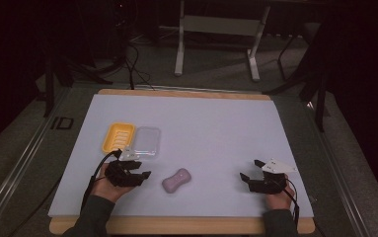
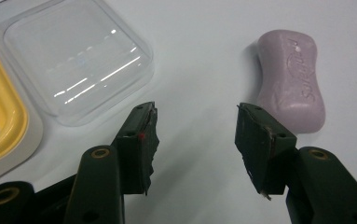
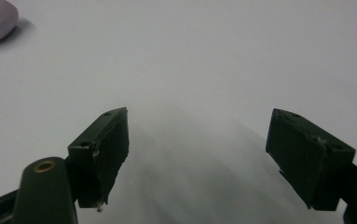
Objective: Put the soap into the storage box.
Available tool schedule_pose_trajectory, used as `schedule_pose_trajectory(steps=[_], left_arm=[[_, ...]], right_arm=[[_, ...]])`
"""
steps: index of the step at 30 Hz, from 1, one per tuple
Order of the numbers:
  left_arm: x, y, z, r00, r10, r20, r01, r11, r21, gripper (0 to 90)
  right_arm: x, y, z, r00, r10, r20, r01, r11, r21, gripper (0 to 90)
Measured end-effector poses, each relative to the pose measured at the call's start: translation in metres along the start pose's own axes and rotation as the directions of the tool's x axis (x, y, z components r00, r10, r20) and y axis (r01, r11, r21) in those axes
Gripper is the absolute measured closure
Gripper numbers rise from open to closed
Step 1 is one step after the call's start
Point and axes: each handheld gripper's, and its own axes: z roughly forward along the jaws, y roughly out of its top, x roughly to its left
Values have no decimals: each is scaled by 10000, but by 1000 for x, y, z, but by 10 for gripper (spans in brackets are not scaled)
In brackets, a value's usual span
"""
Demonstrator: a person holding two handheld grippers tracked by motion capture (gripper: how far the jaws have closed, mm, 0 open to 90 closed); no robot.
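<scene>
We are holding the left gripper [image 1: 138, 174] low over the white table [image 1: 216, 128], jaws spread about a bar's width apart and gripping nothing, with the soap [image 2: 291, 79] lying just ahead and to their right. To take it well, we are judging that the jaws should straddle its narrow waist, since the smooth, rounded lilac bar may slip. The yellow ribbed soap dish [image 1: 118, 136] and its clear glossy plastic lid [image 2: 76, 58] are sitting side by side, touching, nearby. Our right gripper [image 1: 255, 179] is resting wide apart and empty over bare table.
</scene>
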Motion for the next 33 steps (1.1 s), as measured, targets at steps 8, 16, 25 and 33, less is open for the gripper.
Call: schedule_pose_trajectory(steps=[8, 16, 25, 33], left_arm=[[-4, 12, -1, 9997, 232, 69, -233, 9996, 133, 488], [-8, 24, 0, 9987, 461, 222, -467, 9986, 267, 488], [-18, 37, 9, 9959, 797, 438, -818, 9955, 488, 487], [-28, 47, 17, 9927, 1013, 655, -1055, 9924, 636, 486]], right_arm=[[1, 0, 0, 10000, -18, 37, 18, 10000, -4, 207], [0, 0, 0, 10000, -3, 38, 3, 10000, -7, 204], [-1, 0, 1, 9999, 114, 55, -115, 9999, 49, 202], [0, 0, 0, 10000, 45, 66, -45, 10000, 47, 202]])
